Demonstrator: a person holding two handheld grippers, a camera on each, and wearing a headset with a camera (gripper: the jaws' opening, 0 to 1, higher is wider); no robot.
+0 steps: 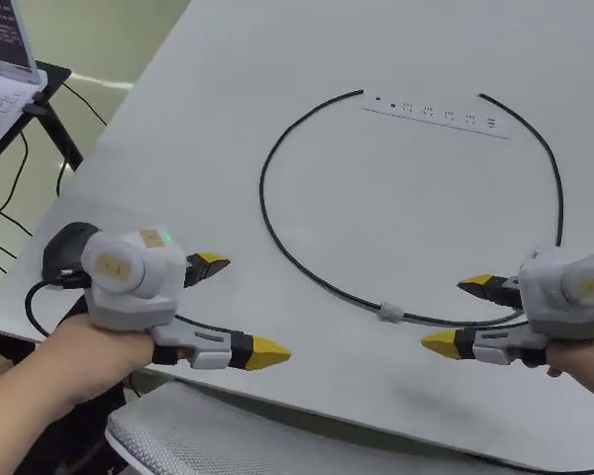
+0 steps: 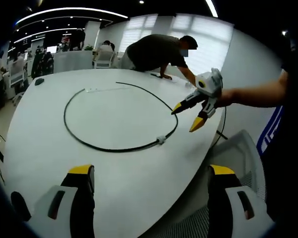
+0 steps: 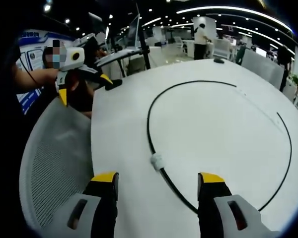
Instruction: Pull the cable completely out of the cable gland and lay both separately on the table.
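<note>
A long black cable point(image 1: 277, 233) lies in a wide loop on the white table point(image 1: 396, 188). A small white cable gland point(image 1: 390, 314) is threaded on it near the front of the loop. The gland point(image 3: 157, 161) lies just ahead of my right gripper point(image 3: 156, 181), slightly left of its open jaws. My right gripper point(image 1: 463, 315) hovers at the front right, a short way right of the gland. My left gripper point(image 1: 243, 309) is open at the front left edge, empty, far from the gland point(image 2: 160, 140). The cable point(image 2: 72, 129) curves across the table ahead of it.
A white power strip point(image 1: 436, 114) lies at the far side between the cable's two ends. A laptop point(image 1: 2, 69) on a stand is at far left. A grey mesh chair point(image 1: 228, 435) sits below the table's front edge. A person point(image 2: 159, 52) leans on the far table end.
</note>
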